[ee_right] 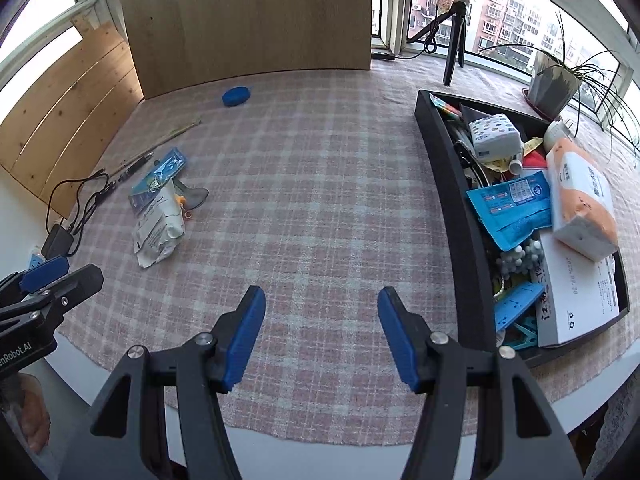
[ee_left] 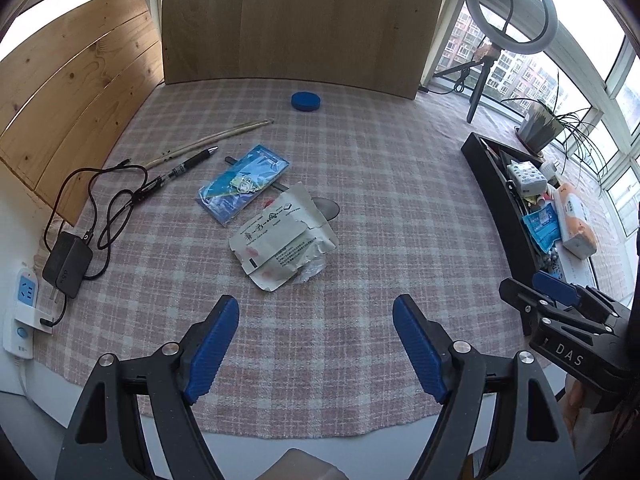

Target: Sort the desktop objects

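The left hand-held gripper (ee_left: pixel 316 344) is held spread, its ribbed blue pads on black arms, nothing between them. The right hand-held gripper (ee_right: pixel 322 334) is likewise spread and empty above the table (ee_right: pixel 320 200), which is covered by a woven pink-and-white checked cloth.

Just beyond the left gripper a crumpled white paper packet (ee_left: pixel 282 236) is seen, overlapping a flat glossy blue card pack (ee_left: pixel 244 182). Beside these lie a slim black pen (ee_left: pixel 188 168) and pale wooden sticks (ee_left: pixel 224 136). A round blue puck (ee_left: pixel 306 101) sits near the upright wooden board (ee_left: pixel 304 20). At the right, a long black tray (ee_right: pixel 456 200) is filled with soft tissue packs and a blue pouch (ee_right: pixel 510 208).
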`<state>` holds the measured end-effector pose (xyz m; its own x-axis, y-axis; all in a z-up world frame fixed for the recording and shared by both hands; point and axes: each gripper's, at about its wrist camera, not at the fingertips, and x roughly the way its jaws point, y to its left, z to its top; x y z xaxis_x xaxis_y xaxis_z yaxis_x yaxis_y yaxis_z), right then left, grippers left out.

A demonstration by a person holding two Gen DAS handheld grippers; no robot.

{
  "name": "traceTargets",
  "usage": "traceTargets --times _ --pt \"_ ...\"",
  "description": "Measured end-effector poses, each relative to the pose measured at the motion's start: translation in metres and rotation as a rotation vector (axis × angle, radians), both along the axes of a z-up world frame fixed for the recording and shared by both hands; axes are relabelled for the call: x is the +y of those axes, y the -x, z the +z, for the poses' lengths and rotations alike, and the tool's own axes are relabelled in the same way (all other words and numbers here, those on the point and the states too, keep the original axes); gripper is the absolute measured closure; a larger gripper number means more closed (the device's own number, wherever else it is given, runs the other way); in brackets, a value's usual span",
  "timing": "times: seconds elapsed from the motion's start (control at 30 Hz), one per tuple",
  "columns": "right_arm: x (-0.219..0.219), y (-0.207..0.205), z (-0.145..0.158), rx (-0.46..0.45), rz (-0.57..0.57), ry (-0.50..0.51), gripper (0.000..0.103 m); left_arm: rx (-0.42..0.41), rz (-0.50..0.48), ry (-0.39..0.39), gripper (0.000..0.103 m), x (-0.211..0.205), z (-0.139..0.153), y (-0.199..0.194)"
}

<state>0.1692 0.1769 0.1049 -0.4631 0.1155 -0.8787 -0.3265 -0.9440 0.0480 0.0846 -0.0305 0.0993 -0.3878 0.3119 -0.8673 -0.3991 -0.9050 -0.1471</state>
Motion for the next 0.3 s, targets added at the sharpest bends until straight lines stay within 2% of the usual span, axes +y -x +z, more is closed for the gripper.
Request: traceTargets --times 0.3 --pt "-0.0022 0.0063 -0.0008 0.001 0.014 -0.008 0.045 0.009 0.007 -0.007 0.024 0.0024 0.0041 0.0041"
